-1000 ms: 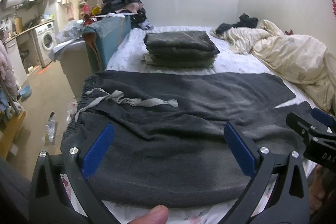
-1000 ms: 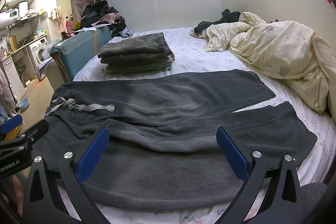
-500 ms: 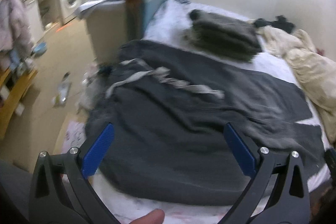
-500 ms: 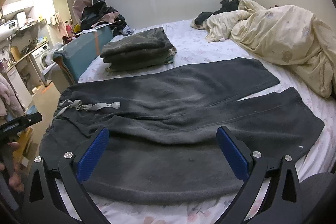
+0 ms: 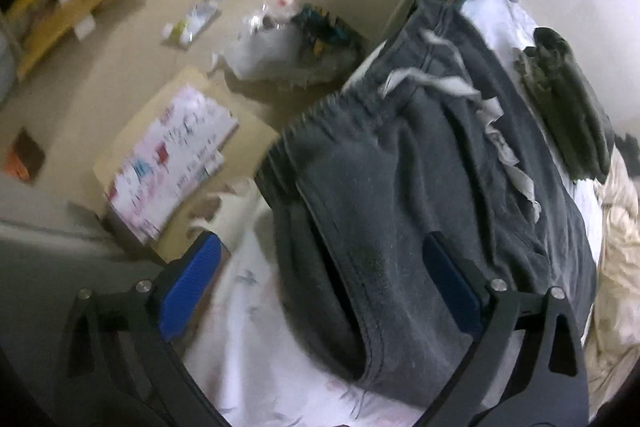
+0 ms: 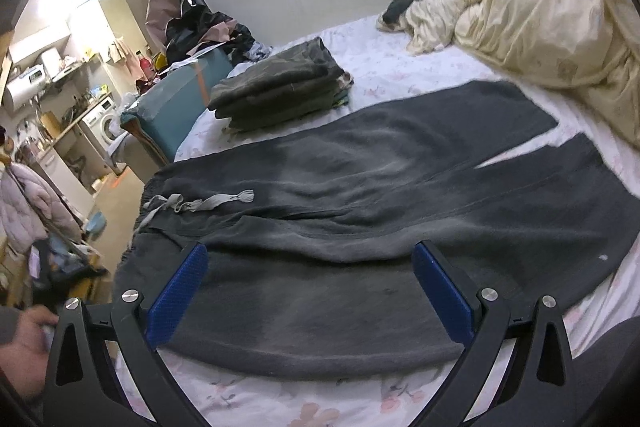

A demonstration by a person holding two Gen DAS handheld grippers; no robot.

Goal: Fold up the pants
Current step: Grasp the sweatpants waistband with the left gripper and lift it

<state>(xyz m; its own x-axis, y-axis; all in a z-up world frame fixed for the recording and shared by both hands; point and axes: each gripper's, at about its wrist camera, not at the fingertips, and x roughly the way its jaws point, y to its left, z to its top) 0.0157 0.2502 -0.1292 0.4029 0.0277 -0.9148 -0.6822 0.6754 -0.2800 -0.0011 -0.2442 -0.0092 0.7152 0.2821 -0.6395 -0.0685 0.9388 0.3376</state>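
The left hand-held gripper (image 5: 320,287) tilts down over the near waist corner of the pants (image 5: 420,195), fingers spread wide and grasping nothing. The right hand-held gripper (image 6: 310,291) is level, aimed along the bed (image 6: 380,67), released too, its blue pads (image 6: 176,293) either side of the near trouser leg. The pants (image 6: 360,195) are dark grey, spread flat across the bed, legs parted, a pale drawstring (image 6: 200,205) lying loose at the waistband. A pile of folded clothes (image 6: 280,87) sits beyond them, and a cream duvet (image 6: 540,23) is bunched at the far right.
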